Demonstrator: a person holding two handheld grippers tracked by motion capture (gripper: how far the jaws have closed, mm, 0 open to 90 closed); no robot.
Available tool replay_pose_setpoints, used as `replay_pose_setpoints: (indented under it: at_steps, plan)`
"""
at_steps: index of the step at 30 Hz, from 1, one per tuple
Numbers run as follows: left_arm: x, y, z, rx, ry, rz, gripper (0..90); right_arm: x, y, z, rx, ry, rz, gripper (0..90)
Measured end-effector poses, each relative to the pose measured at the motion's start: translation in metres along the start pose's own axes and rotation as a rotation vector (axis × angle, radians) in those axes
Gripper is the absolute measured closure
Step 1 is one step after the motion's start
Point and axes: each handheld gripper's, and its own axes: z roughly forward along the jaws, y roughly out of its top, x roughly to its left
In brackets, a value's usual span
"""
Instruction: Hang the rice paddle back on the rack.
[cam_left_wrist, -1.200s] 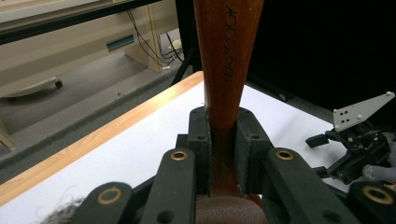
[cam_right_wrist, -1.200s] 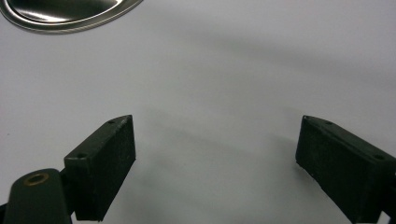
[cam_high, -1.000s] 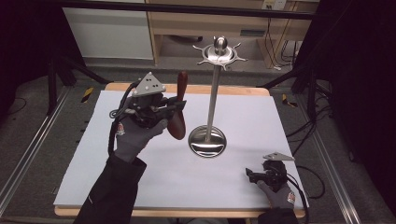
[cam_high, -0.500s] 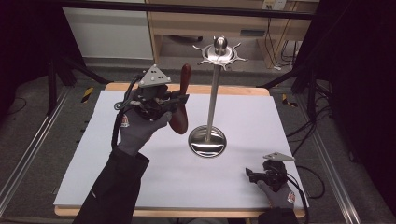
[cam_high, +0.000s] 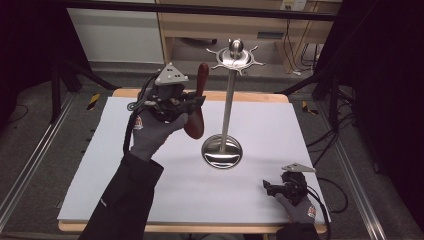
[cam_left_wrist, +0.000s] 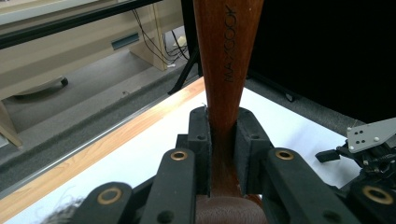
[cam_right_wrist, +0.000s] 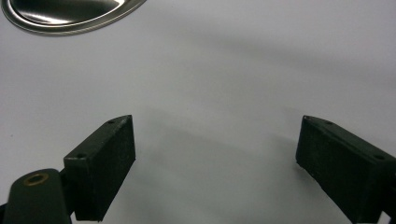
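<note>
Wooden spoon (cam_high: 198, 102) upright, clamped in raised left tongs (cam_high: 192, 102); right tongs (cam_high: 267, 186) agape, low on table (cam_high: 125, 165).

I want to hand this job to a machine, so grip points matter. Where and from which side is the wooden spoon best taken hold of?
Grip the wooden spoon at the narrow neck just above its bowl, as the left claw does now, coming side-on with a pad on each side of the upright handle. The neck is slim enough to clamp, and this leaves the long handle free above, probably for the hooks of the metal stand.
</note>
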Motion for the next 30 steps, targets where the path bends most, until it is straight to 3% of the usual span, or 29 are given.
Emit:
replay_pose_setpoints:
  at_steps: [30]
  plan:
    - [0.0, 0.008, 0.015, 0.025, -0.003, -0.005, 78.2, 0.0, 0.0, 0.0, 0.0, 0.01, 0.005, 12.2]
